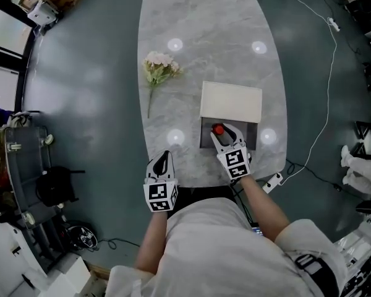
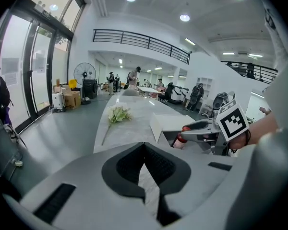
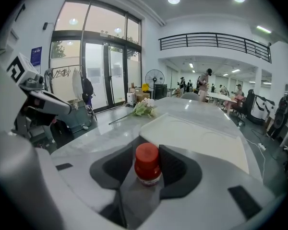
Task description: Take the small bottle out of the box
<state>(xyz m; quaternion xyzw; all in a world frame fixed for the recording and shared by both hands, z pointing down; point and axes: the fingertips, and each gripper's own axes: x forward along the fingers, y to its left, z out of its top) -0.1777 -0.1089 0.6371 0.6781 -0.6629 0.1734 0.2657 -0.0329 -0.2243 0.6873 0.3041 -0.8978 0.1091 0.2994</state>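
One bottle (image 3: 147, 169): likely light, rigid, slick; grip under cap (image 3: 147, 153).
Right gripper (image 1: 222, 135): wide, astride bottle in box (image 1: 230, 101).
Left gripper (image 1: 165, 158): closed, empty, left of box.

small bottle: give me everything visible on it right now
The small bottle has a round red cap, plastic by its look, over a reddish neck and a paler body. It stands upright inside the open box. The right gripper has its jaws apart, one on each side of the cap, close but not visibly squeezing. The bottle's base is hidden.
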